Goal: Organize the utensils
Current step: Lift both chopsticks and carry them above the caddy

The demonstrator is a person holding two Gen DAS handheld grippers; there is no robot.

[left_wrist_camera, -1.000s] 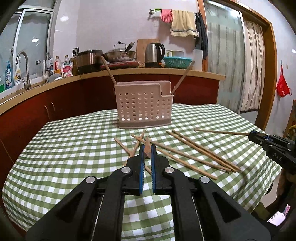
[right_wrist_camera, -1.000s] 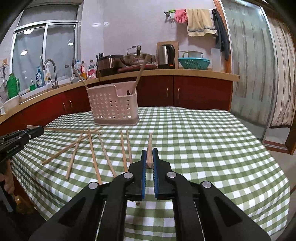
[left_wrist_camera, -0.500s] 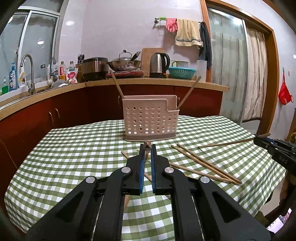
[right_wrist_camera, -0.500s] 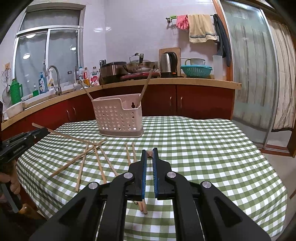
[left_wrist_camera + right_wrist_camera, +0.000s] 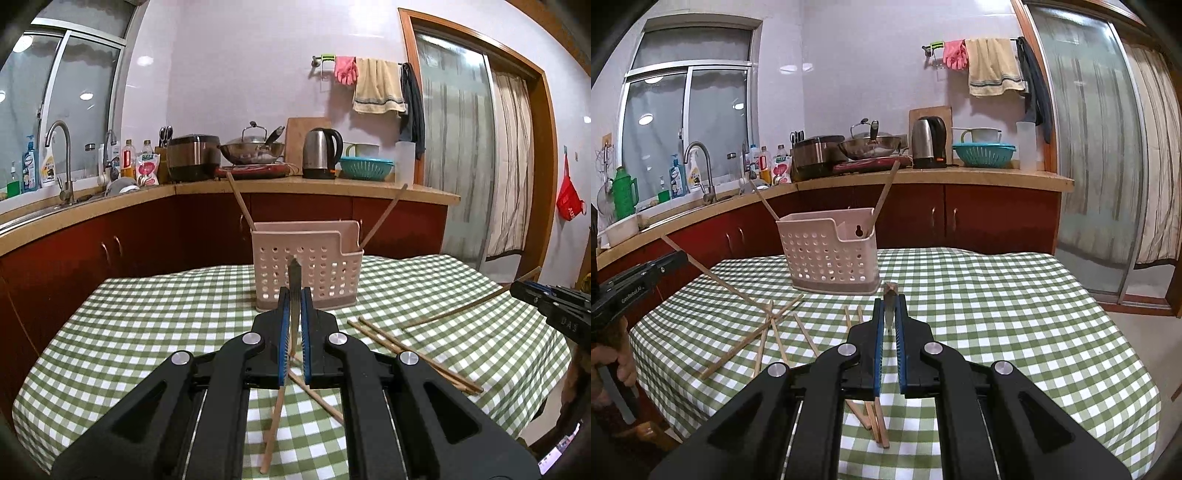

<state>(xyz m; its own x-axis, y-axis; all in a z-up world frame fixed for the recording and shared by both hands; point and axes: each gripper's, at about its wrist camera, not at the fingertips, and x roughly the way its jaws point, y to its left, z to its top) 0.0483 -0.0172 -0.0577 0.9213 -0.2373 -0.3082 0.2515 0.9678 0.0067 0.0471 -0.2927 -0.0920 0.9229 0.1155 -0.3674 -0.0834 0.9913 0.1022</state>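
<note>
- a kitchen with a table [image 5: 155,325] under a green and white checked cloth; a counter [image 5: 369,186] runs behind it.
- the left gripper [image 5: 294,295] points toward a pink perforated caddy [image 5: 306,273] that stands upright on the table.
- its jaws are clamped on one chopstick [image 5: 294,280], lifted off the cloth; the top end pokes up past the blue pads [image 5: 283,339] and the lower end hangs down beneath the gripper.
- from the right wrist view, this gripper [image 5: 670,264] sits at the left edge, and its chopstick [image 5: 713,277] slants down toward the loose pile.
- the right gripper [image 5: 890,299] also has its jaws clamped on a chopstick [image 5: 889,291], held raised over the table, with a short end showing above the pads [image 5: 878,354].
- from the left wrist view, this gripper [image 5: 524,288] enters from the right, and its chopstick [image 5: 469,306] slopes down to the left.
- the caddy [image 5: 829,251] holds two chopsticks already, one [image 5: 764,203] leaning left and one [image 5: 884,194] leaning right.
- loose chopsticks [image 5: 764,328] lie scattered and crossed on the cloth in front of the caddy, near the left side of the right wrist view.
- more [image 5: 406,350] lie on the cloth to the right in the left wrist view.
- on the counter: a kettle [image 5: 321,153], a wok [image 5: 253,149], a teal colander [image 5: 365,168] and a sink tap [image 5: 61,155].
- a towel [image 5: 376,90] and pink glove [image 5: 345,70] hang on a wall rail.
</note>
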